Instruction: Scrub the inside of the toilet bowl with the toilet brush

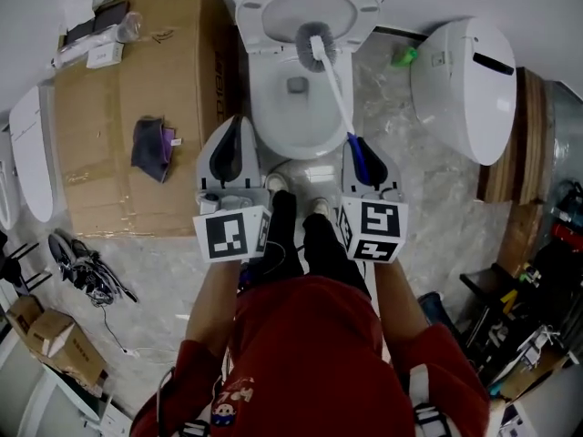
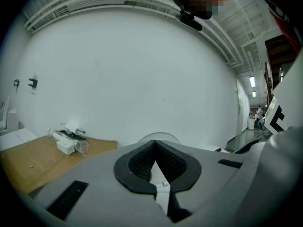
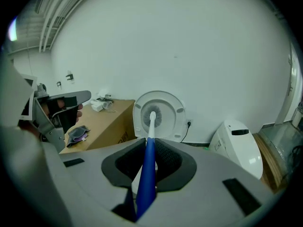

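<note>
My right gripper (image 3: 149, 167) pinches the toilet brush (image 1: 334, 89) at its blue handle end for reach. The bristle head lies at the far end of the toilet bowl (image 1: 273, 121). My left gripper (image 2: 155, 167), pressed together and empty, waits at near left.

Glossy white ceramic toilet (image 1: 273, 126); smooth plastic toilet brush (image 1: 332, 86); matt brown cardboard box (image 1: 105, 116); crumpled cloth (image 1: 150, 148)

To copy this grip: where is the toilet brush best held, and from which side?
By its blue handle end, from the front of the toilet, as the right gripper does: the toilet brush is a long thin shaft, with bristles at the far end.
</note>
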Motion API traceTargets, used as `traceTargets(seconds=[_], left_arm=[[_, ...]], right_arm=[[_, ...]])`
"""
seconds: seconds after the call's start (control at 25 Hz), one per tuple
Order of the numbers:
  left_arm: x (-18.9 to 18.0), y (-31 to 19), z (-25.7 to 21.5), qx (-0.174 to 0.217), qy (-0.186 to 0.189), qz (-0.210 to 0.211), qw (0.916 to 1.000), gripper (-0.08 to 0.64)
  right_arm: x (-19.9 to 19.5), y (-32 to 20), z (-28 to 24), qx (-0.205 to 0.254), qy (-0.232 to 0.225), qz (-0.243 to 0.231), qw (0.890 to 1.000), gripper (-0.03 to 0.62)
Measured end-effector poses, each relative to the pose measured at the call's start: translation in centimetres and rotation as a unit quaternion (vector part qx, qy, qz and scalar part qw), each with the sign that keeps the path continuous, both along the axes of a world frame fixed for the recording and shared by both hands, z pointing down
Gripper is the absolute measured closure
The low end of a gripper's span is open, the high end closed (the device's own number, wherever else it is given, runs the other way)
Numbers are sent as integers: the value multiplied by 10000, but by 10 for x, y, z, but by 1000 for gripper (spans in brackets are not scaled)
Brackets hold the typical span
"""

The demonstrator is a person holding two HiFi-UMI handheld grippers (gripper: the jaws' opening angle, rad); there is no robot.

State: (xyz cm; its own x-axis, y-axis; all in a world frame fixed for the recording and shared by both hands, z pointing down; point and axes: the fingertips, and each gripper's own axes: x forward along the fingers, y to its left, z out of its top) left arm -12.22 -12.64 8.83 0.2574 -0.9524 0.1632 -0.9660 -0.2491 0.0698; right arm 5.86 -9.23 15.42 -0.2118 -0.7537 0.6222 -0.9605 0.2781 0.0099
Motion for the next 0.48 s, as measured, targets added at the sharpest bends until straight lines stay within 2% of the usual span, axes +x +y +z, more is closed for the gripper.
traceTargets(seconds=[0.24,0.48], left_arm=[[-6,-12,64,-290,40,89,9995,548],[-1,-17,148,-436,37,149,9989,548]], right_arm=[[-3,-8,62,-292,152,124,9994,531],[4,-9,154,-547,159,202,9982,531]])
